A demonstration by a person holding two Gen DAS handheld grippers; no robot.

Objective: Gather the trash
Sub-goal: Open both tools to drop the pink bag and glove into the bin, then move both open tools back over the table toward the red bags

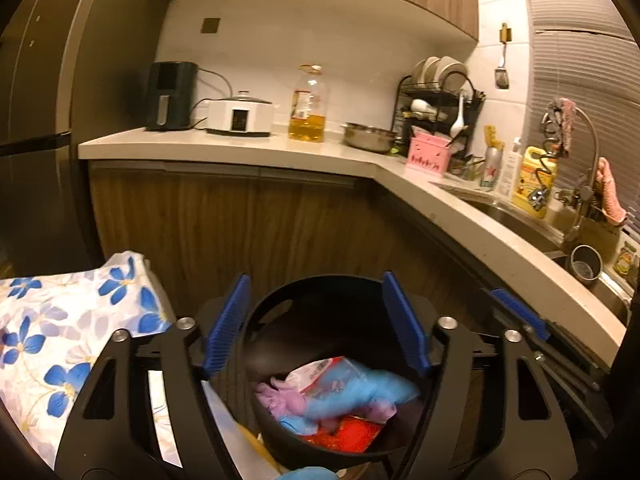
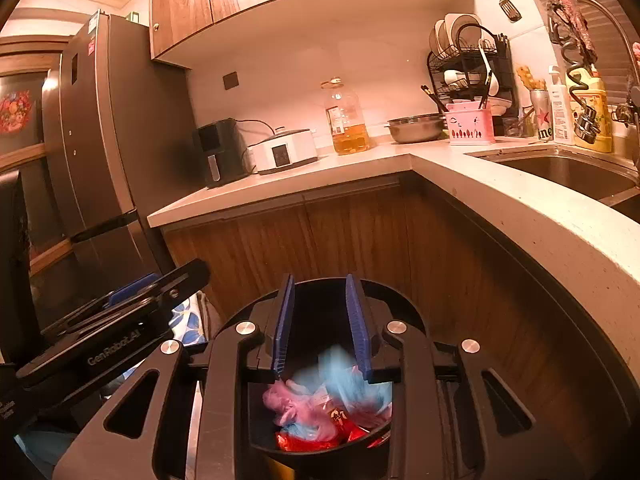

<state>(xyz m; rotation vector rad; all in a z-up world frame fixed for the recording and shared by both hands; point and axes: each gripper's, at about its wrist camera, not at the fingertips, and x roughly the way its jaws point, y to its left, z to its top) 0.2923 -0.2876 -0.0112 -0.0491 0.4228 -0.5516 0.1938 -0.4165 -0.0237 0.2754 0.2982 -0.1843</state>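
Both grippers hang over a black trash bin (image 1: 320,360). The left gripper (image 1: 316,324) is spread wide, empty; its side reads "GenRobot.AI". The right gripper (image 2: 322,326) stands partly apart, pinching nothing.

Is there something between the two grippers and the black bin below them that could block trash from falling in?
Nothing visible does. The left gripper and the right gripper hang over the open mouth of the black bin, with no lid on it. Inside lie blue and pink gloves and a red wrapper.

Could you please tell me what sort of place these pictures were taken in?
Most likely a home kitchen: an L-shaped countertop with a sink, a dish rack of plates, and a refrigerator.
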